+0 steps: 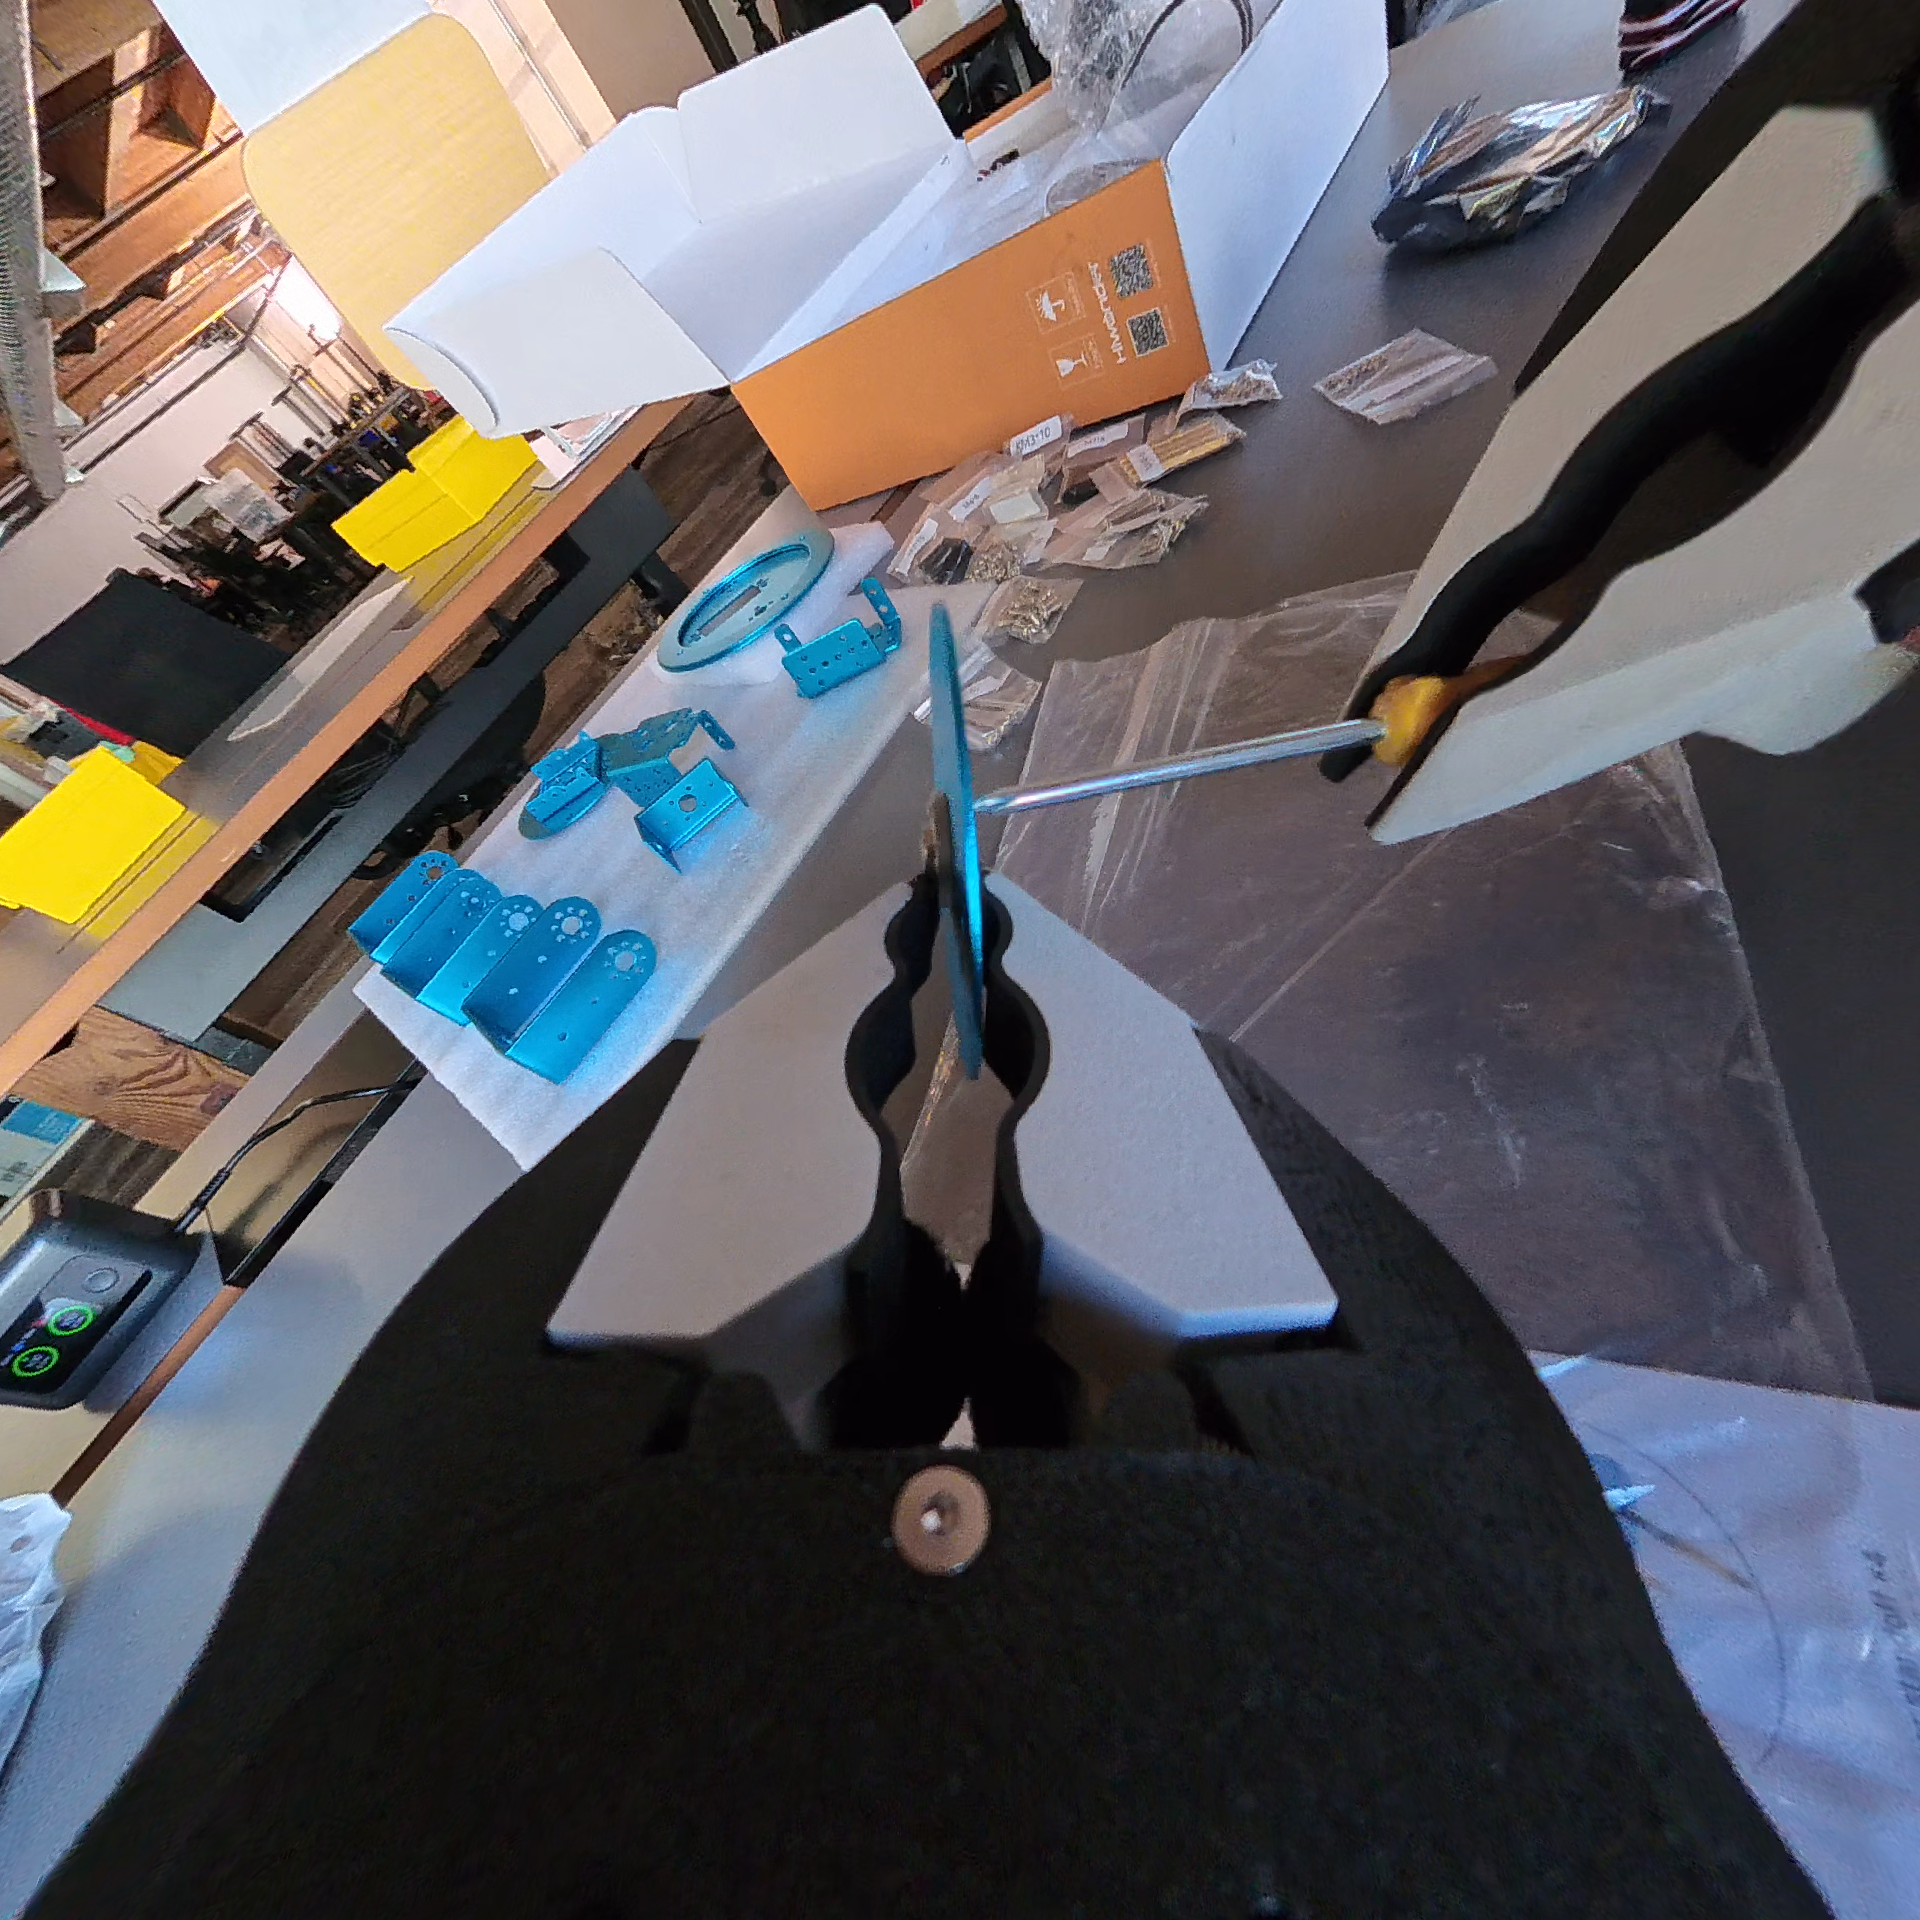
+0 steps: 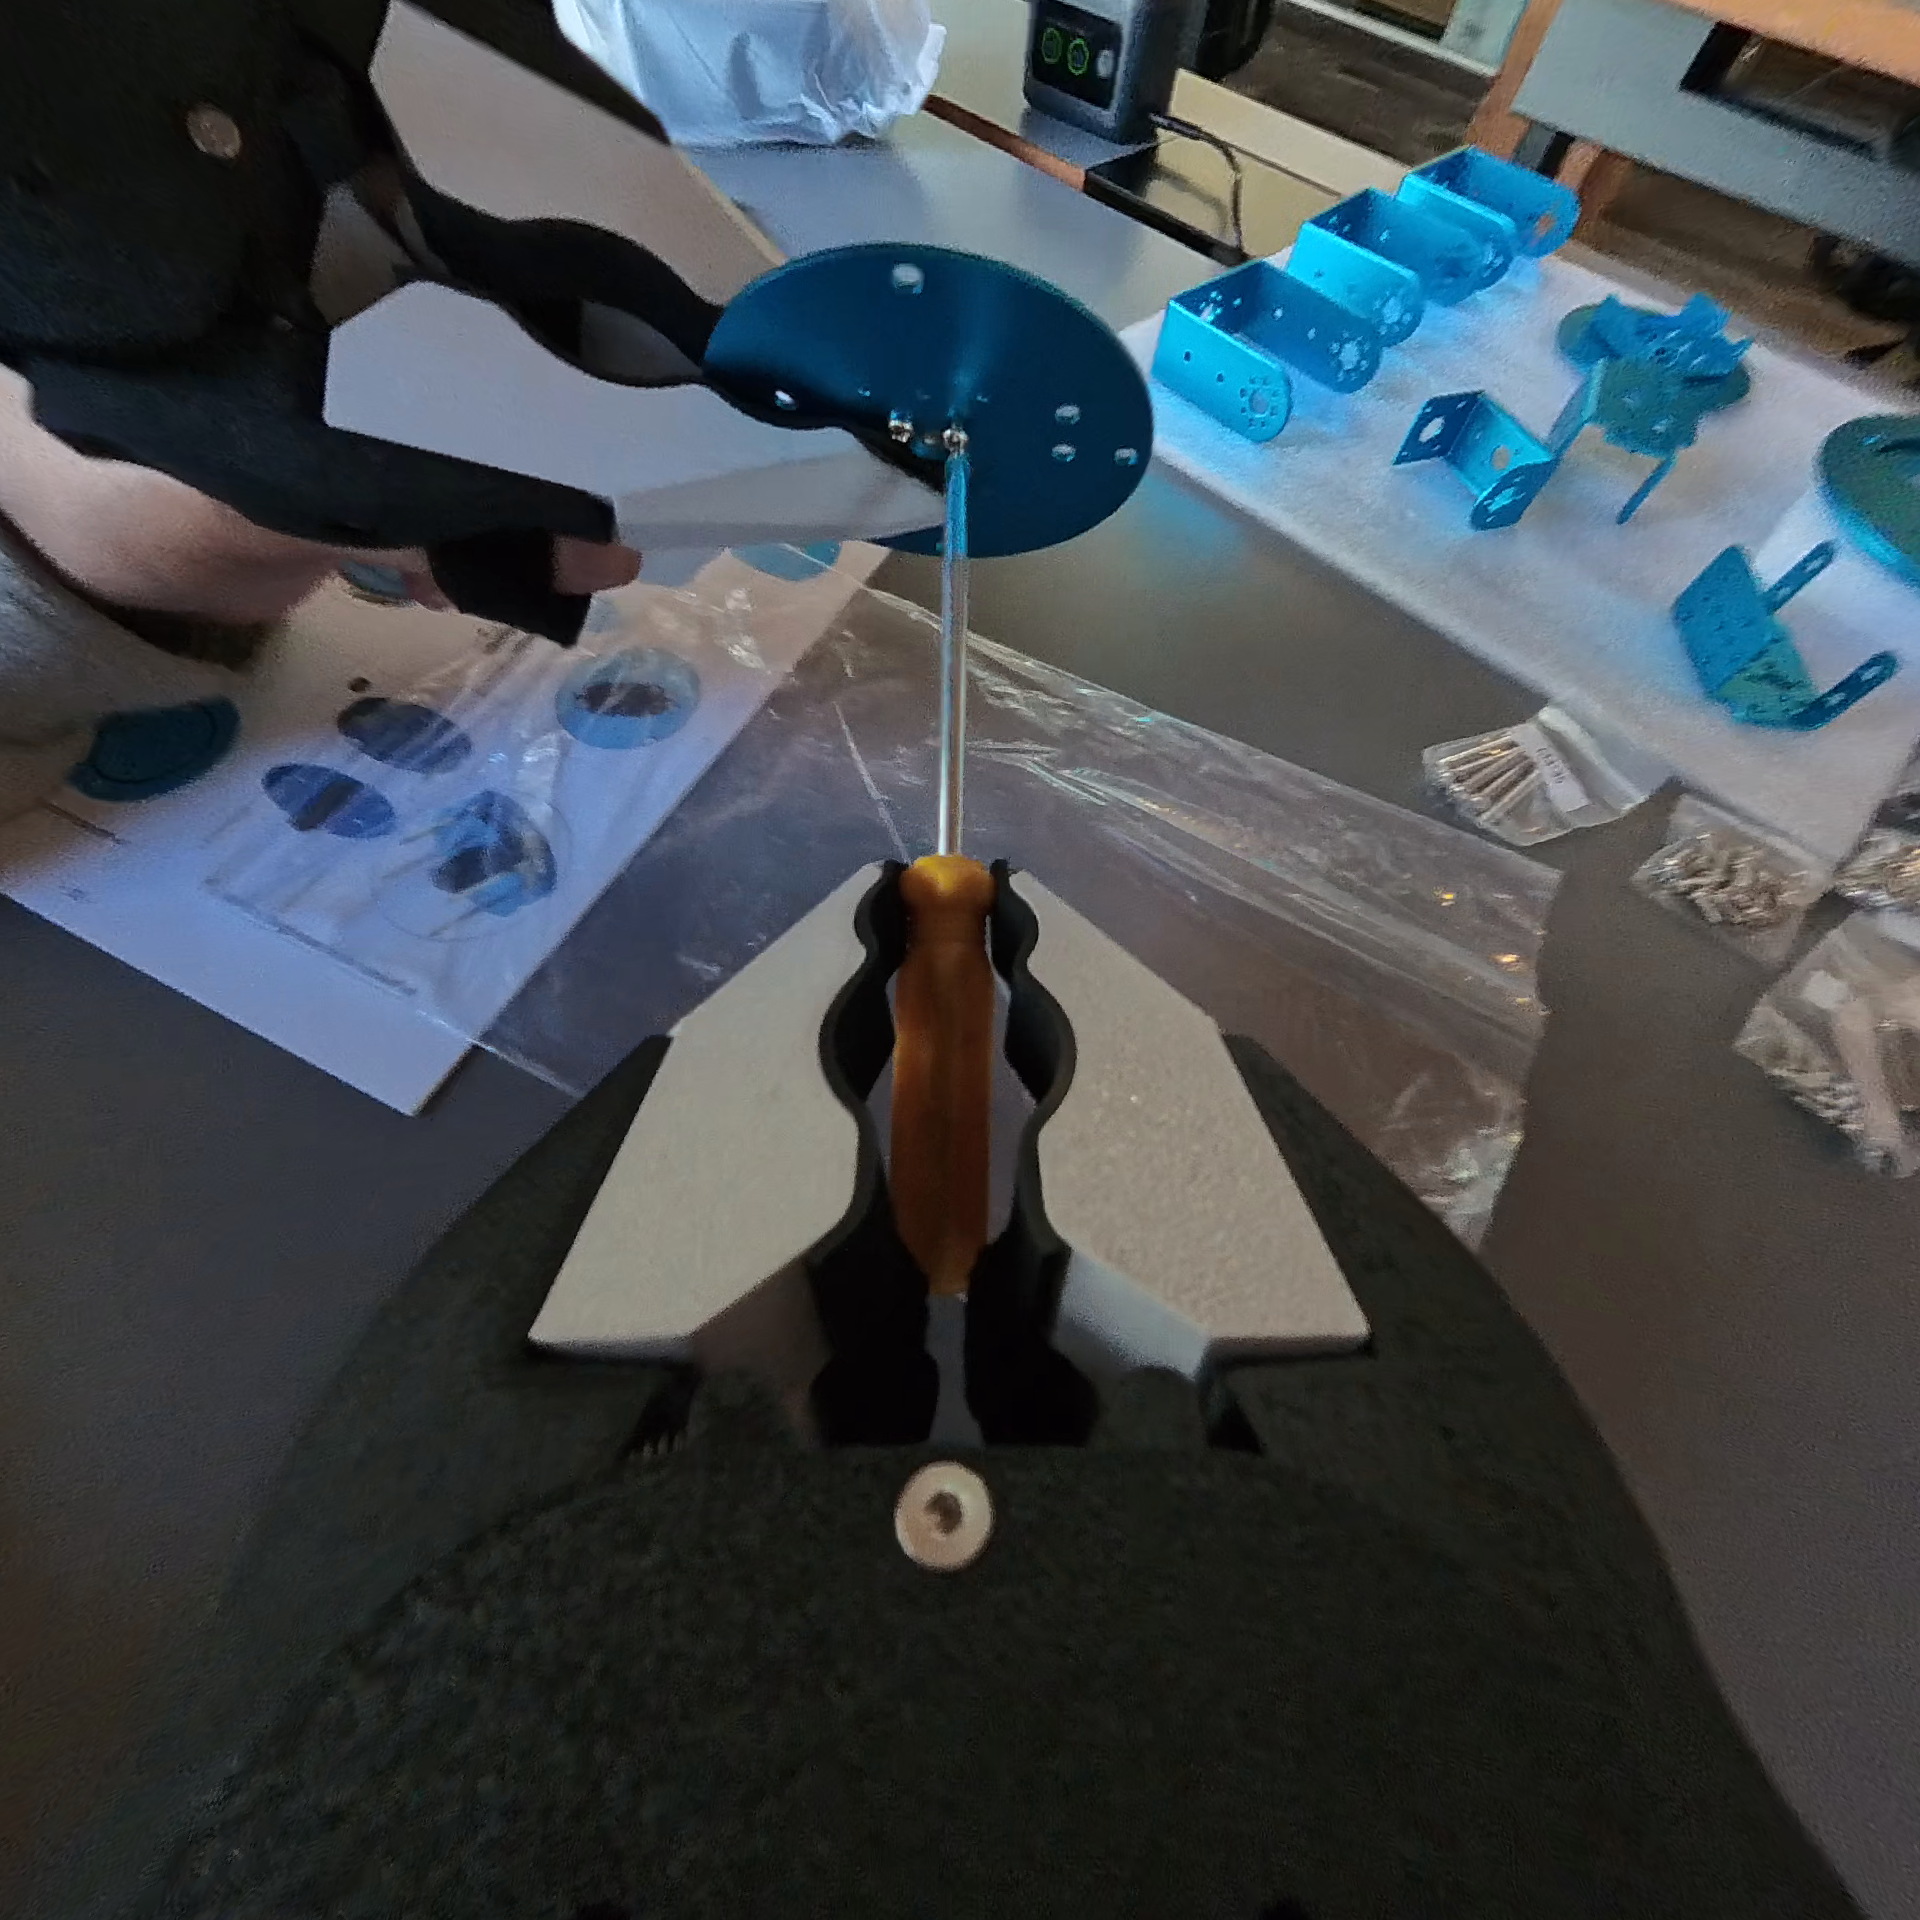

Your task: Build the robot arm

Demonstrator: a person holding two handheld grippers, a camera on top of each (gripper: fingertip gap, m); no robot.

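Observation:
My left gripper (image 1: 951, 883) is shut on a round blue metal disc (image 1: 956, 831), held edge-on above the table. In the right wrist view the disc (image 2: 935, 353) shows its flat face with several holes and two small screws (image 2: 902, 421), with the left gripper (image 2: 883, 457) clamped on its lower left edge. My right gripper (image 2: 943, 868) is shut on a screwdriver with an amber handle (image 2: 935, 1070). Its steel shaft (image 2: 951, 665) reaches forward and its tip rests on a screw in the disc. In the left wrist view the right gripper (image 1: 1361, 743) and shaft (image 1: 1174, 764) come in from the right.
Blue metal brackets (image 1: 509, 961) and a blue ring (image 1: 743, 603) lie on a white foam sheet (image 1: 790, 748). An open orange box (image 1: 966, 343), several small bags of screws (image 1: 1039, 520), a clear plastic bag (image 2: 1195, 831) and a printed sheet (image 2: 343, 831) lie on the dark table. The left gripper's tips are roughly 8 cm from the right gripper's.

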